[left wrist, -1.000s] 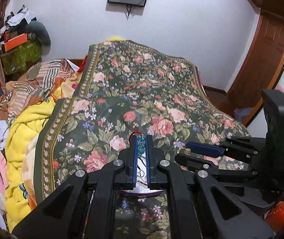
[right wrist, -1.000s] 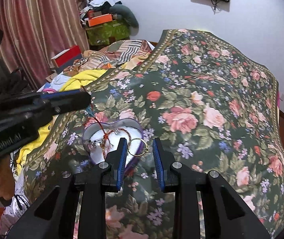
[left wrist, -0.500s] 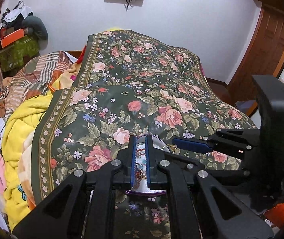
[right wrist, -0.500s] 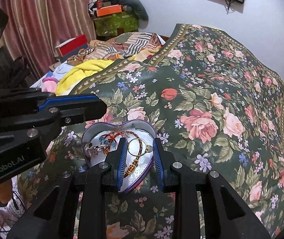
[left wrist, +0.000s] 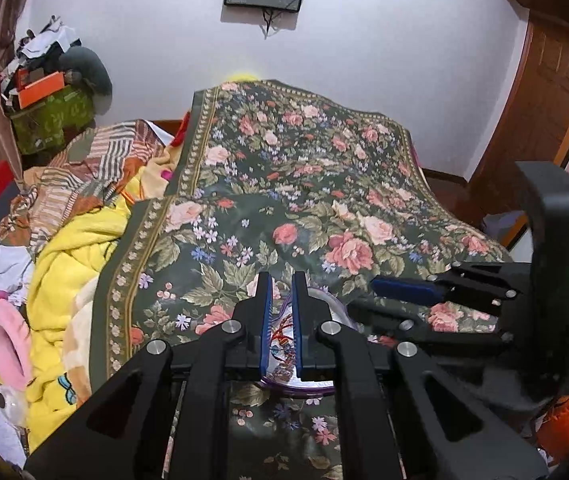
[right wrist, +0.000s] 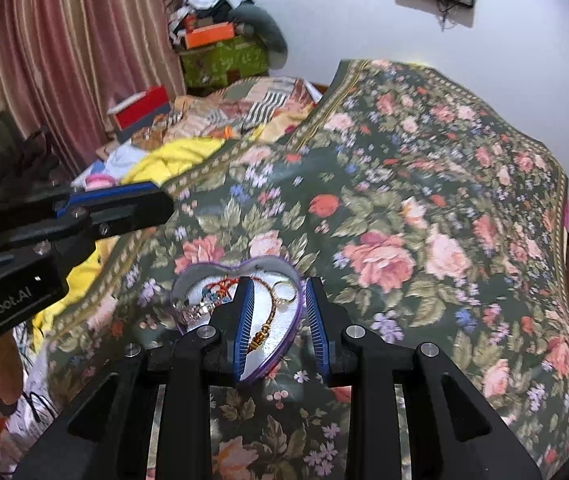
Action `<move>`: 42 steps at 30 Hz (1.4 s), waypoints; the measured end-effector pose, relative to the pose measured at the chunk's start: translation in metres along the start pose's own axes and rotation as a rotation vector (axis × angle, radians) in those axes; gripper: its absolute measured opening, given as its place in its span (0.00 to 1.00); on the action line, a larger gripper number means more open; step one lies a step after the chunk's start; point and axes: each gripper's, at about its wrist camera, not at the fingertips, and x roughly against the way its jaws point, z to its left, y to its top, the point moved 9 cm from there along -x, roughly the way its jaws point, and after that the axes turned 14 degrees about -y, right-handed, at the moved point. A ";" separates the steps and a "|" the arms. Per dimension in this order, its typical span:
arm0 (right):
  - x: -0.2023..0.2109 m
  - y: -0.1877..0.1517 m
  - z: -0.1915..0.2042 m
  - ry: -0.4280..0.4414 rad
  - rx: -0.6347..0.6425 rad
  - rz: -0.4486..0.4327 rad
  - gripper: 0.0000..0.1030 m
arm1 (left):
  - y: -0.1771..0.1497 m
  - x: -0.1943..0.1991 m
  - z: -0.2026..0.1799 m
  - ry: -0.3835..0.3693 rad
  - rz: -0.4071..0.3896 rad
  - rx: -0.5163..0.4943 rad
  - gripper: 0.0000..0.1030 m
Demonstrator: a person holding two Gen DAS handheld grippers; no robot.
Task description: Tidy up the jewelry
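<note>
A purple-rimmed heart-shaped tin (right wrist: 289, 273) lies on the floral bedspread (right wrist: 404, 208). Inside it are a red thread bracelet (right wrist: 224, 283) with teal beads, a gold chain with a ring (right wrist: 272, 314) and a silvery piece. My right gripper (right wrist: 278, 284) stands open just above the tin's near side, nothing between its pads. My left gripper (left wrist: 281, 280) is narrowly open over the tin (left wrist: 324, 295), and the red bracelet (left wrist: 282, 330) shows through its gap, lying below. In the right wrist view the left gripper (right wrist: 156, 204) hovers left of the tin with nothing hanging from it.
A yellow blanket (left wrist: 64, 280), striped cloth (left wrist: 84, 172) and a pink item (left wrist: 4, 340) are heaped left of the bedspread. A red box (right wrist: 140, 110) and a striped curtain (right wrist: 84, 60) are further left. A wooden door (left wrist: 544, 120) stands to the right.
The red thread bracelet has left my left gripper and now lies in the tin. The gold ring piece has dropped from between my right fingers into the tin. Both grippers drew back slightly.
</note>
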 end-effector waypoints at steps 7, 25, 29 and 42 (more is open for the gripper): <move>0.072 0.025 -0.027 -0.043 -0.089 -0.153 0.23 | 0.017 0.045 -0.030 0.020 -0.096 -0.048 0.06; 0.256 0.027 -0.014 -0.147 -0.198 -0.593 0.40 | 0.025 0.224 -0.124 0.116 -0.505 -0.200 0.31; 0.269 0.020 -0.012 -0.186 -0.215 -0.627 0.44 | 0.016 0.244 -0.136 0.146 -0.544 -0.220 0.46; 0.282 0.013 -0.023 -0.285 -0.261 -0.665 0.93 | 0.002 0.255 -0.143 0.197 -0.562 -0.214 0.83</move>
